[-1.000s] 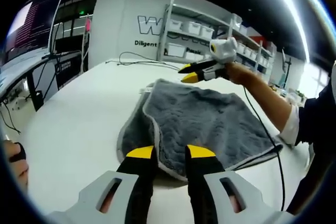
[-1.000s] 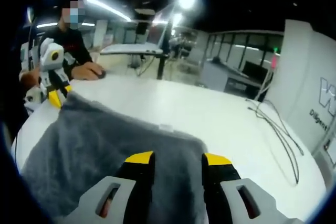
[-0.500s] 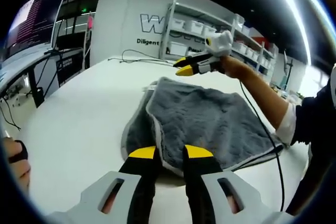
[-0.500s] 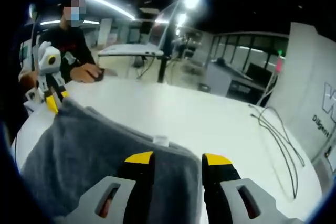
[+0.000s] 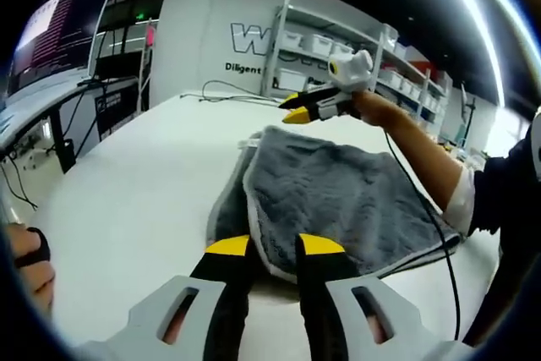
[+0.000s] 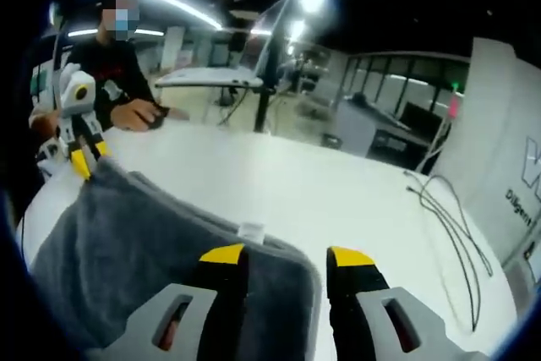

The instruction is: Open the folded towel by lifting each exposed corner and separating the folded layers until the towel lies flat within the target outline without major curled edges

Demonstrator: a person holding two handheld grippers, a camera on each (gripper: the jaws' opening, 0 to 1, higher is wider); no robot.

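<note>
Towel (image 5: 338, 200) grey, folded on white tabletop (image 5: 127, 200), left claw (image 5: 272, 247) narrowly parted at its near edge, right claw (image 6: 286, 257) narrowly parted over a far corner.

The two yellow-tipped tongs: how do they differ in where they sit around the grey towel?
The left tongs sit low at the near corner of the towel, with its edge between their tips. The right tongs hover just above the far corner. The right tongs are plainly open, but whether the left tongs grip the edge is unclear. Both have yellow tips on black fingers.
</note>
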